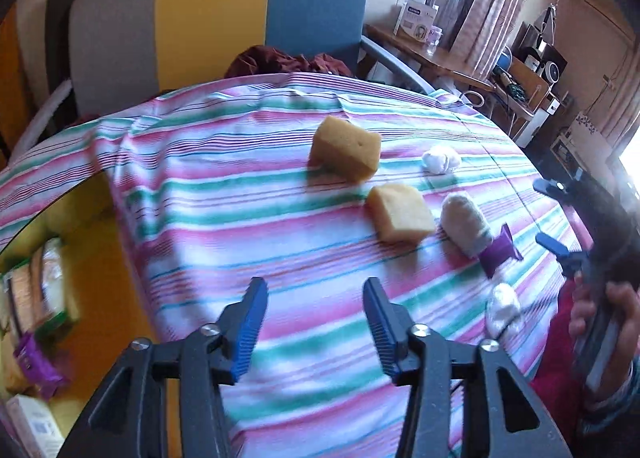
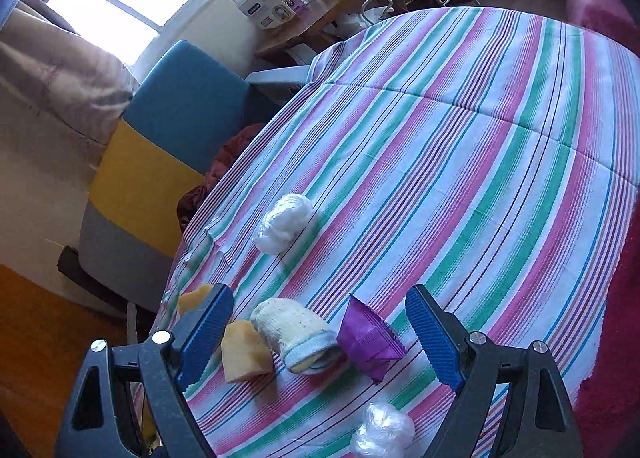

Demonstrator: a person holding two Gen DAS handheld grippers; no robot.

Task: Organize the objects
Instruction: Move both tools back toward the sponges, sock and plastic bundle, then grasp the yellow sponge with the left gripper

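On the striped tablecloth [image 1: 240, 218] lie two yellow sponges [image 1: 346, 154] [image 1: 400, 218], a rolled cream sock [image 1: 466, 224], a purple packet [image 1: 500, 250] and two white plastic-wrapped wads [image 1: 440, 160] [image 1: 504, 310]. My left gripper [image 1: 316, 290] hovers open over bare cloth, nearer than the sponges, with nothing between its pads. My right gripper [image 2: 320, 294] is open wide above the sock [image 2: 296, 334] and purple packet [image 2: 368, 338], not touching them. A sponge [image 2: 244, 354] lies by its left finger [image 2: 208, 326]. One wad [image 2: 382, 434] sits close below.
A yellow bin [image 1: 100, 242] holding packets stands off the table's left edge. A grey, yellow and blue chair back [image 1: 260, 10] and a dark red cloth [image 1: 288, 62] are behind the table. A hand [image 1: 616, 310] holds the right gripper [image 1: 548, 214] at the right edge.
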